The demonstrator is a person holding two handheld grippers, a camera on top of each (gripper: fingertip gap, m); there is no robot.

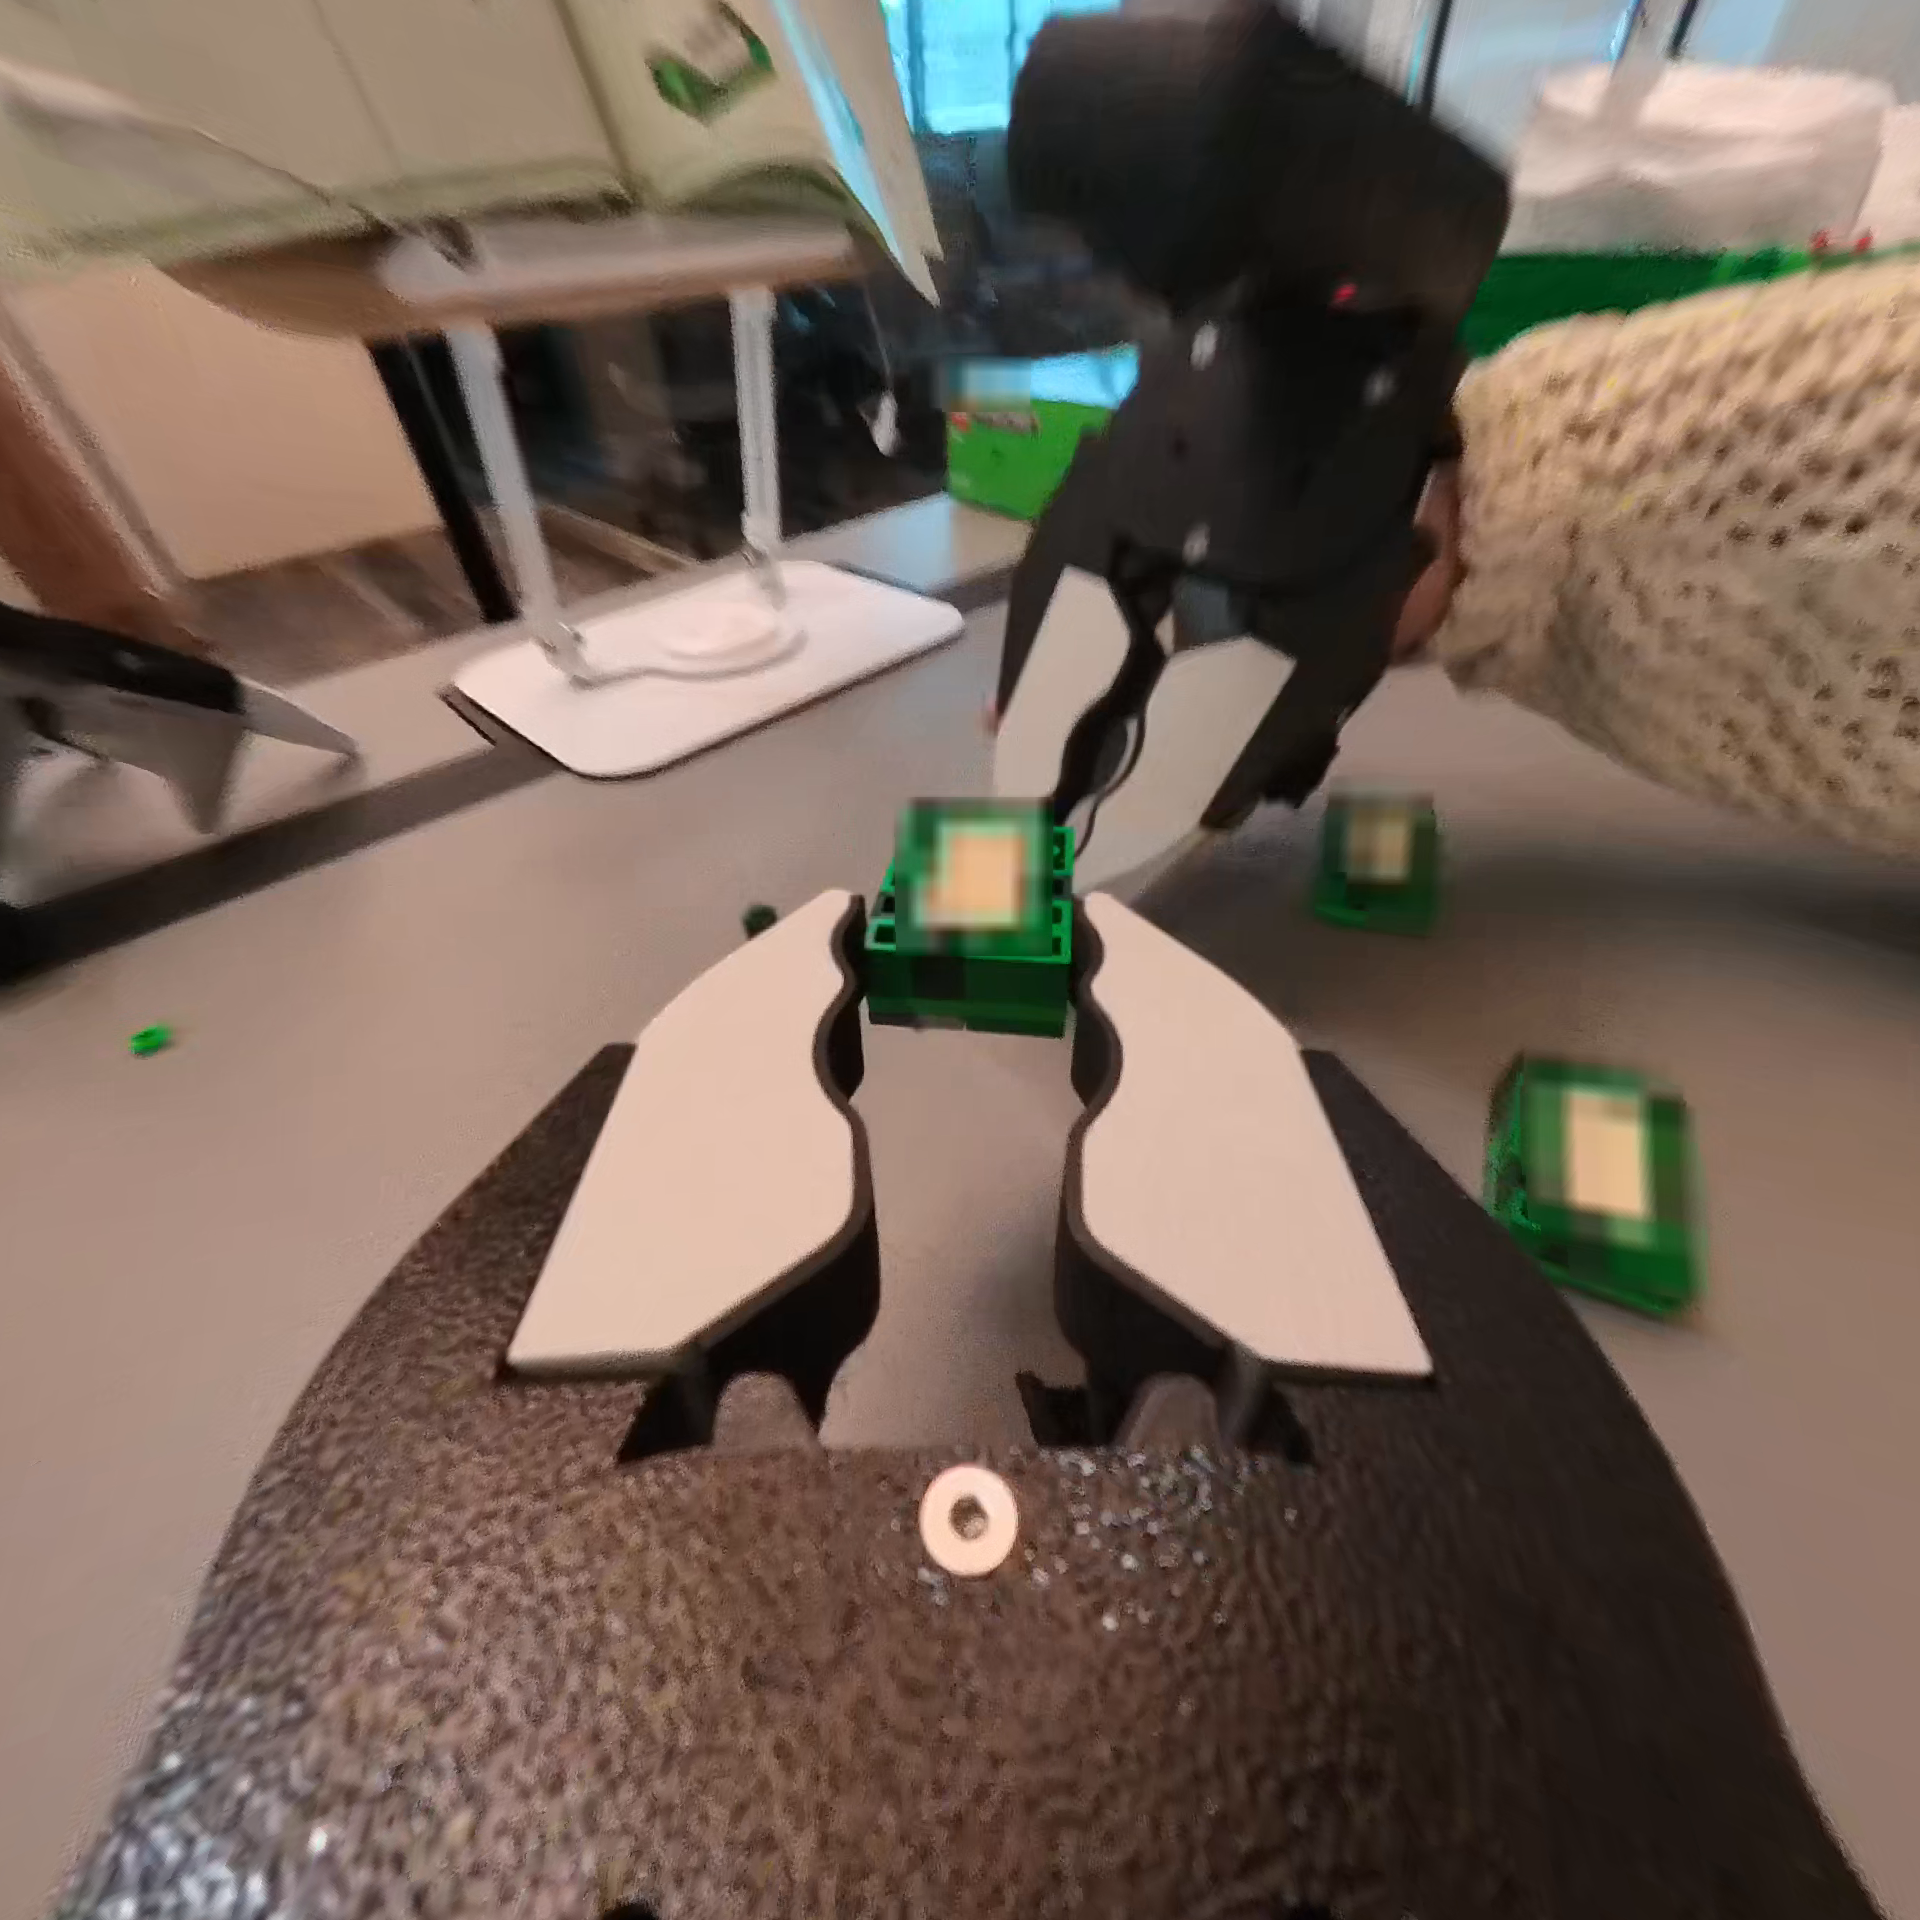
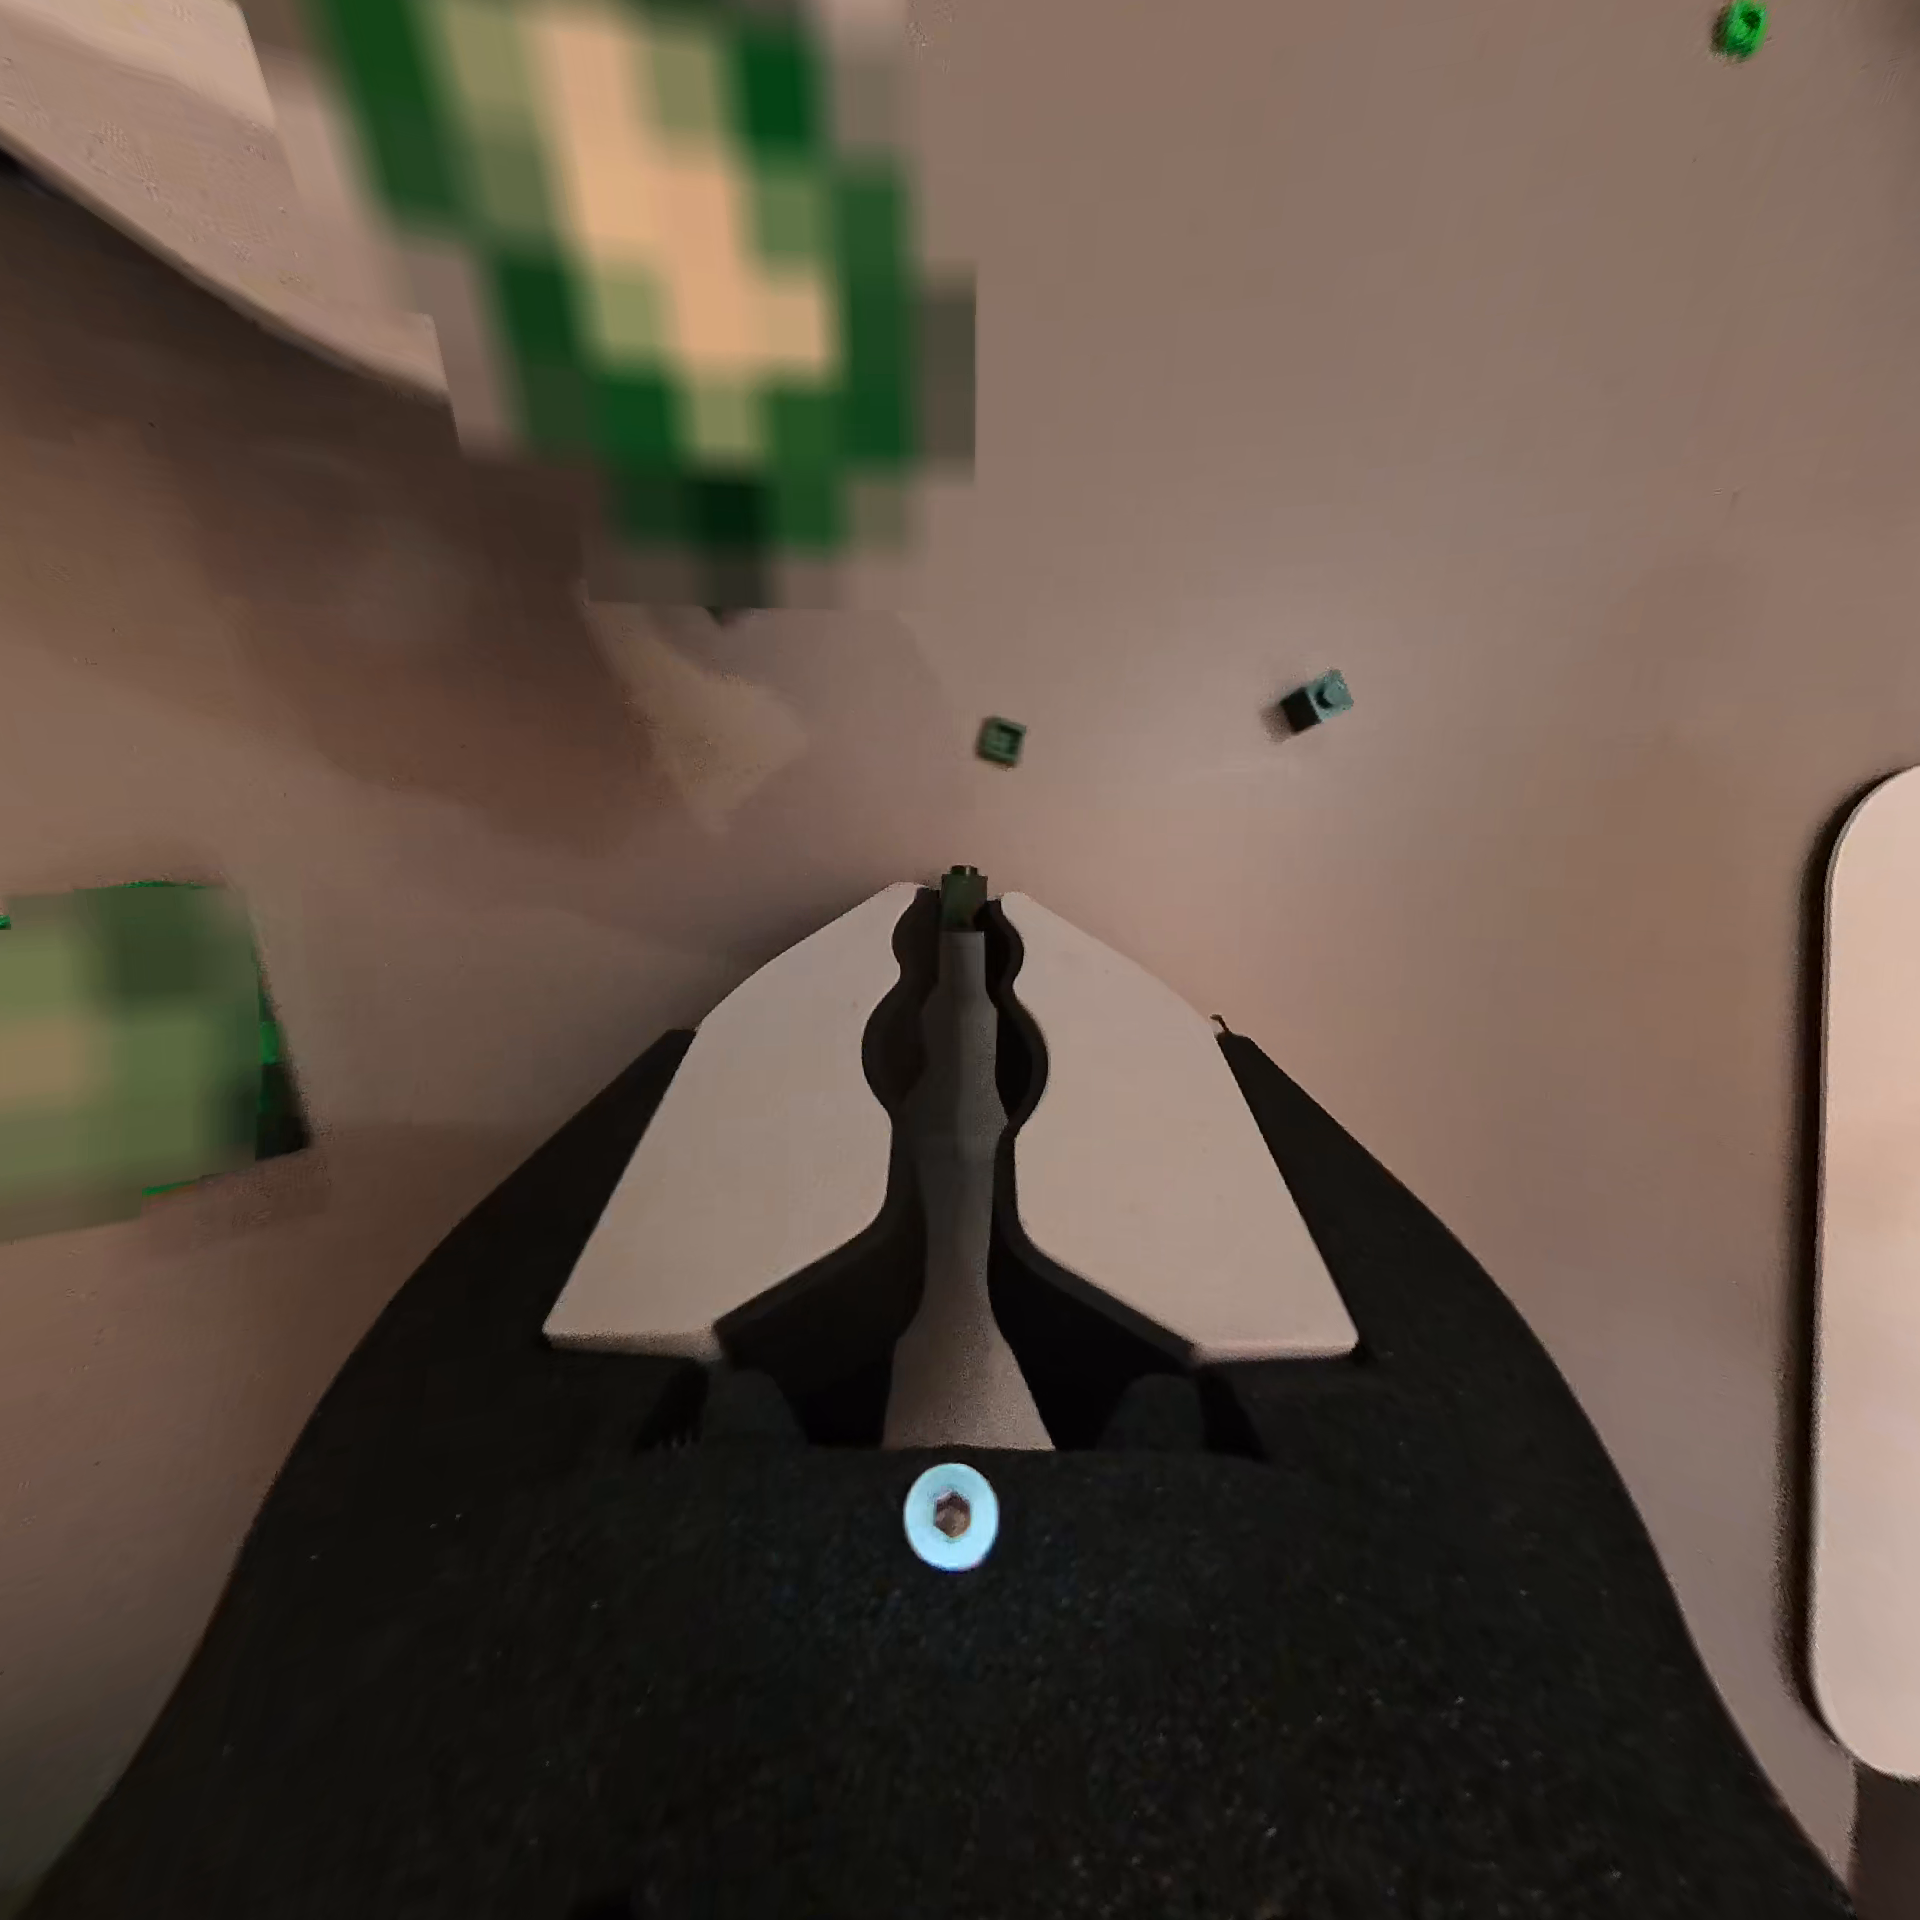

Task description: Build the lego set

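L gripper (image 1: pixel 971 961) pinches a green lego block (image 1: pixel 966 982) at its fingertips, block just above the worktop (image 1: pixel 312 1143). R gripper (image 2: pixel 962 902) nearly pressed together, nipping a tiny dark-green stud piece (image 2: pixel 962 894) at the tips. Ahead of R gripper: two small loose pieces (image 2: pixel 1315 702) on the worktop, apart. More green blocks (image 1: pixel 1595 1184) right of L gripper. Knit sleeve (image 1: pixel 1683 540) behind R gripper.

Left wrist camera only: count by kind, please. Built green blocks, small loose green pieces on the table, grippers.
Built green blocks: 3, one between the left gripper's fingertips
Small loose green pieces: 2
Grippers: 2, left gripper and right gripper
Total: 7
Not counted: the small dark green piece pinched by the right gripper, shown only by the right wrist camera.
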